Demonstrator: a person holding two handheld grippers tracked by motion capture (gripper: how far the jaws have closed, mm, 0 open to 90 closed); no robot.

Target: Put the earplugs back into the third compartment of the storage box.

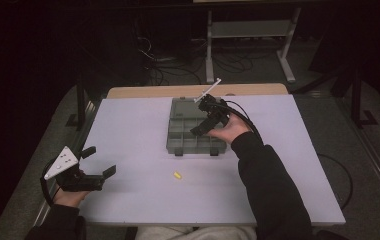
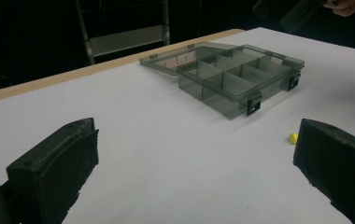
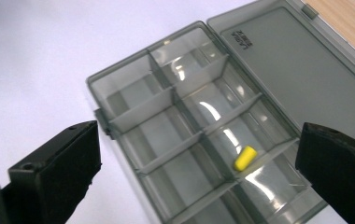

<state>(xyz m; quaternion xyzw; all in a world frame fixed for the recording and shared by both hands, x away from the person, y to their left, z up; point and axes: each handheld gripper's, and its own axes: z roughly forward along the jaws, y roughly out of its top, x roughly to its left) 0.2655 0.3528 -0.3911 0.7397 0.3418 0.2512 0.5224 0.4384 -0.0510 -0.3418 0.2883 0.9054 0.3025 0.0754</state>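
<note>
High view: the compartment box [image 1: 196,129] lies open toward the table's [image 1: 128,130] far edge. The right gripper [image 1: 209,120] hangs over it, jaws apart. The left gripper [image 1: 98,161] sits near the near-left corner, jaws apart.

Left gripper view: a yellow capsule [image 2: 293,138] lies on the table, apart from the box.

Right gripper view: a second yellow capsule [image 3: 245,158] lies inside one compartment, touching a divider.

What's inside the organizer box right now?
One yellow capsule lies in a compartment of the open organizer box. The other visible compartments look empty; the right tongs cover the nearest corners.
</note>
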